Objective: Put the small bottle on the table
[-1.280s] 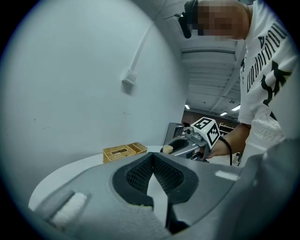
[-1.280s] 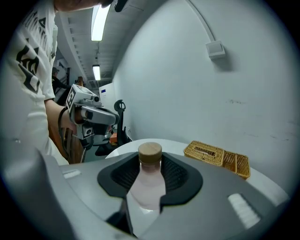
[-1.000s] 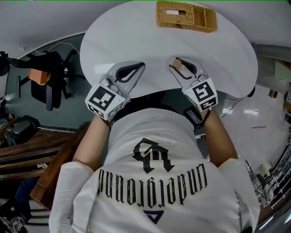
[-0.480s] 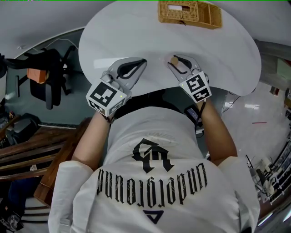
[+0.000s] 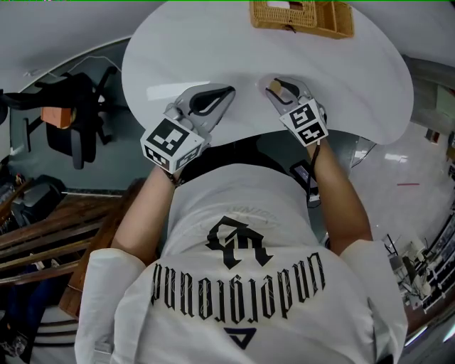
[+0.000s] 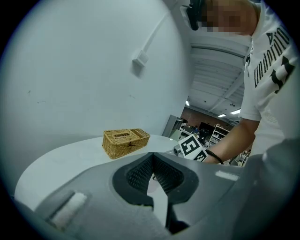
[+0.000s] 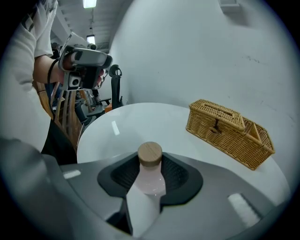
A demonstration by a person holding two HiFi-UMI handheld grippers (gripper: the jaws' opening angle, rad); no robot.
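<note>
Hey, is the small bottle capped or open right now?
Capped. A round wooden stopper sits on the neck of the small bottle in the right gripper view.

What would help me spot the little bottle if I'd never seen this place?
Find the white round table. At its near edge, the right gripper clamps the bottle: pale pink with a round wooden cap, unlike the wicker basket farther back.

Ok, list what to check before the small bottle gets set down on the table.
1. Jaws of right gripper closed on small bottle: ok.
2. Its wooden cap on: ok.
3. Bare table ahead of the bottle: ok.
4. The wicker basket well away from that spot: ok.
5. The left gripper shut, empty, off to the side: ok.
6. Bottle's base touching the table: cannot tell.
</note>
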